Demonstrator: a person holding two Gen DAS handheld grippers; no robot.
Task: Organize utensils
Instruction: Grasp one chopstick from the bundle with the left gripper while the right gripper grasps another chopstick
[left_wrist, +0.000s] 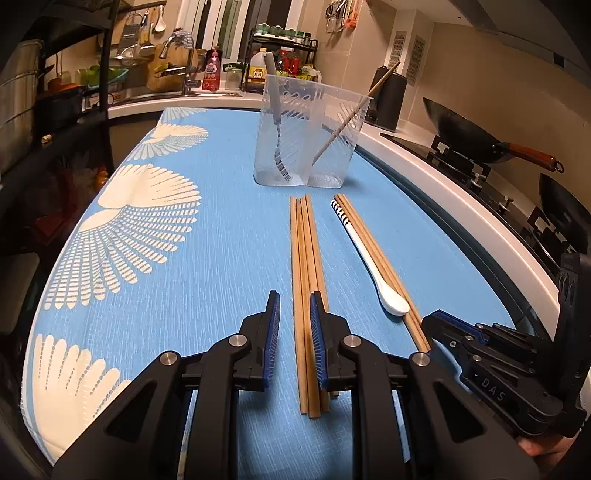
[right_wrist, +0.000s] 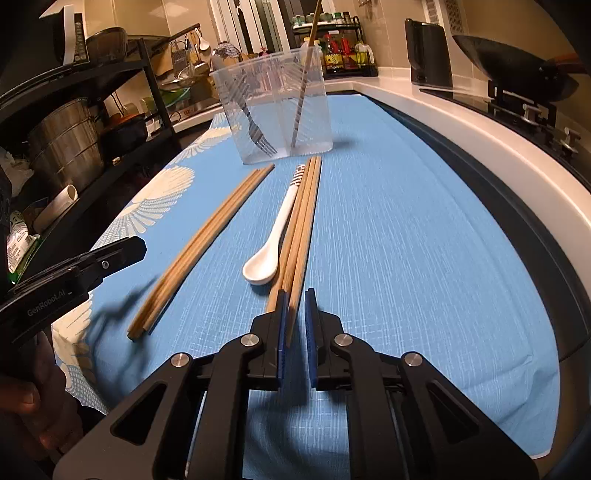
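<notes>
Several wooden chopsticks (left_wrist: 304, 240) lie in a bundle on the blue cloth (left_wrist: 221, 221). My left gripper (left_wrist: 293, 295) hovers over their near half with a narrow gap between its jaws. Cloth shows between the left pad and the sticks, so nothing is gripped. To the right lies a second bundle of chopsticks (right_wrist: 303, 221), with a white spoon (right_wrist: 273, 236) against it. My right gripper (right_wrist: 295, 293) hangs over its near ends, jaws almost together. One stick's end shows in the slit, unpressed. Behind stands a clear container (left_wrist: 306, 140) holding a fork (left_wrist: 277, 140) and one chopstick (left_wrist: 347, 122).
A black wok (left_wrist: 465, 136) sits on the stove along the right counter, with a dark kettle (left_wrist: 389, 96) beyond it. A black rack with steel pots (right_wrist: 74, 129) stands off the table's left edge. A hand (right_wrist: 29, 406) holds the left gripper (right_wrist: 142, 245).
</notes>
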